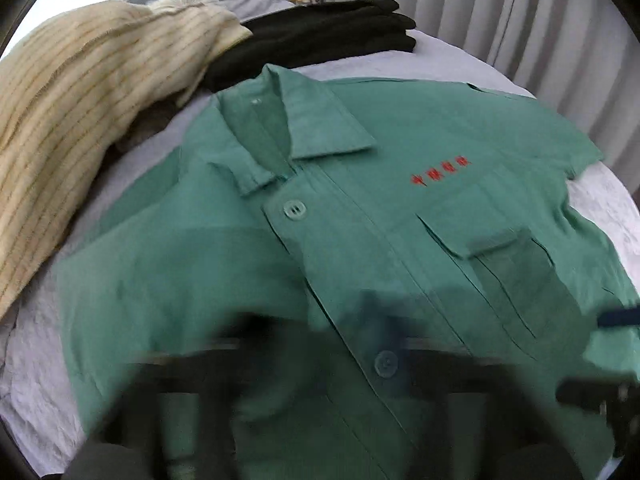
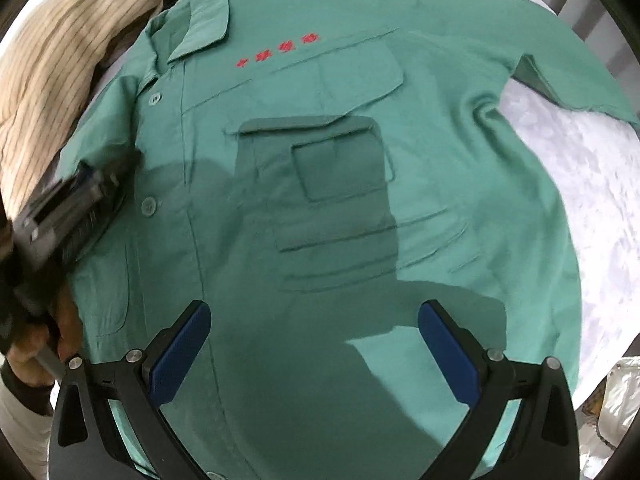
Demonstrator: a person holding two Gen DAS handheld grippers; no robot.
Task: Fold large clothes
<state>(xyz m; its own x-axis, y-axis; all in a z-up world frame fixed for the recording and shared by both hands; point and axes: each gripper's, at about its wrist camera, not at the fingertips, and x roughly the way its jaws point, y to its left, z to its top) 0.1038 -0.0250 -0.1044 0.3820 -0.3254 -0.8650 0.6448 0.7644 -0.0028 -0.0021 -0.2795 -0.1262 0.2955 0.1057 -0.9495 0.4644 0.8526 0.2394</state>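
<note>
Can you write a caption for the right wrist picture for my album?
Open right tool hovers over a green shirt spread flat, buttoned, on the white bed.

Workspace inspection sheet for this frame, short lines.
Surface: white bedsheet, wrinkled.
Job's things: green shirt spread flat, front up, buttoned, not yet folded.
Clutter: striped cream garment heaped beside the collar; dark folded clothes stacked beyond.
Grippers: right tool open above the shirt's lower front, holding nothing; left tool over the shirt's other side, too blurred to judge.
Cables: nothing seen.
Surroundings: pale curtains behind the bed.
</note>
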